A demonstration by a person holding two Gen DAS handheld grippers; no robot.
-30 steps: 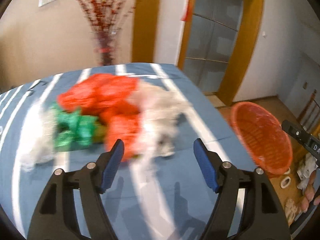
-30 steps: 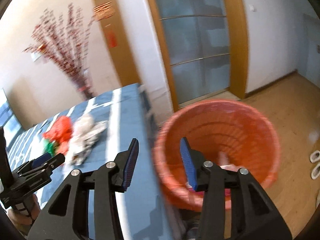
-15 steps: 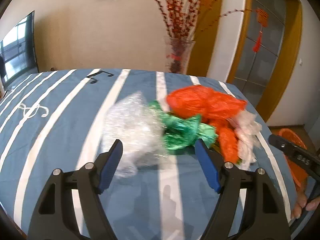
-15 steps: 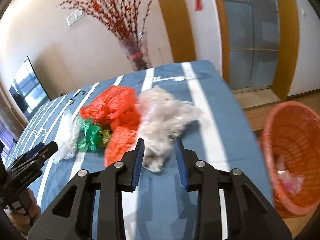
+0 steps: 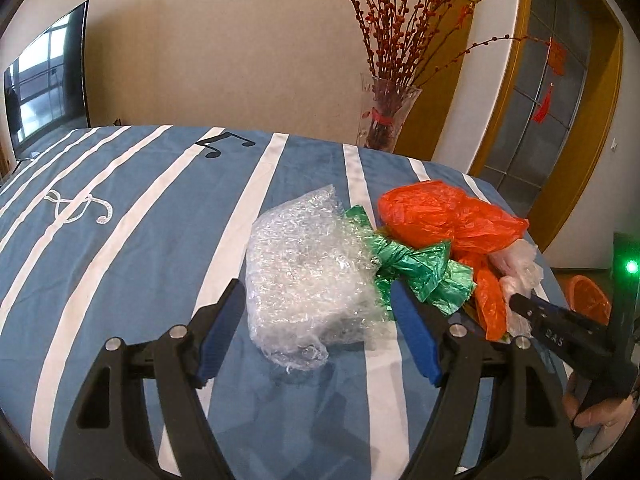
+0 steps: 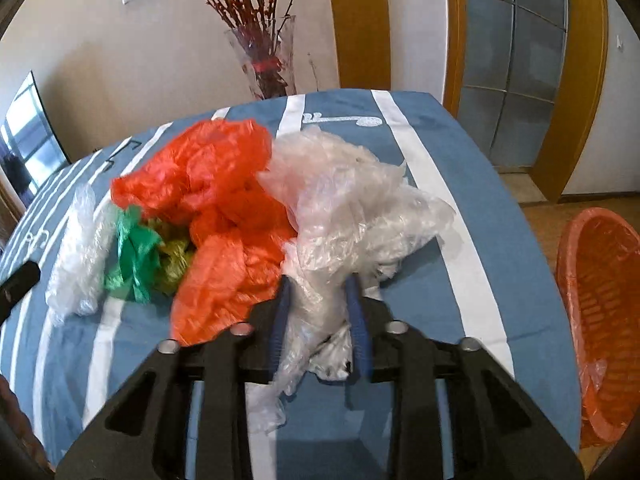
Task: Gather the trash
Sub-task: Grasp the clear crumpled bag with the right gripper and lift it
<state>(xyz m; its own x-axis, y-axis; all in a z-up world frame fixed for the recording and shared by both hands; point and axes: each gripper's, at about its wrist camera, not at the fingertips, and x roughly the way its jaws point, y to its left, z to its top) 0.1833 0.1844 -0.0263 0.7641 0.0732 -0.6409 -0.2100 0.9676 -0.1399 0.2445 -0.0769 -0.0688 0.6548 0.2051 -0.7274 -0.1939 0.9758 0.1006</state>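
Note:
A heap of plastic trash lies on the blue striped tablecloth (image 5: 120, 248). A crumpled bubble wrap (image 5: 308, 276) is its left end; it also shows in the right wrist view (image 6: 76, 264). Beside it lie a green bag (image 5: 420, 272), also in the right wrist view (image 6: 134, 256), an orange bag (image 6: 216, 208), also in the left wrist view (image 5: 444, 216), and a clear plastic bag (image 6: 348, 204). My left gripper (image 5: 316, 320) is open, its fingers on either side of the bubble wrap. My right gripper (image 6: 320, 300) is shut on the clear plastic bag's near end.
An orange basket (image 6: 600, 312) stands on the floor off the table's right edge. A glass vase (image 6: 268, 60) of red branches stands behind the far table edge. A TV (image 5: 44, 80) is at the far left. The tablecloth (image 6: 460, 320) ends near the basket.
Both grippers moved closer to the heap. The left now straddles the bubble wrap. The right has closed on the clear bag.

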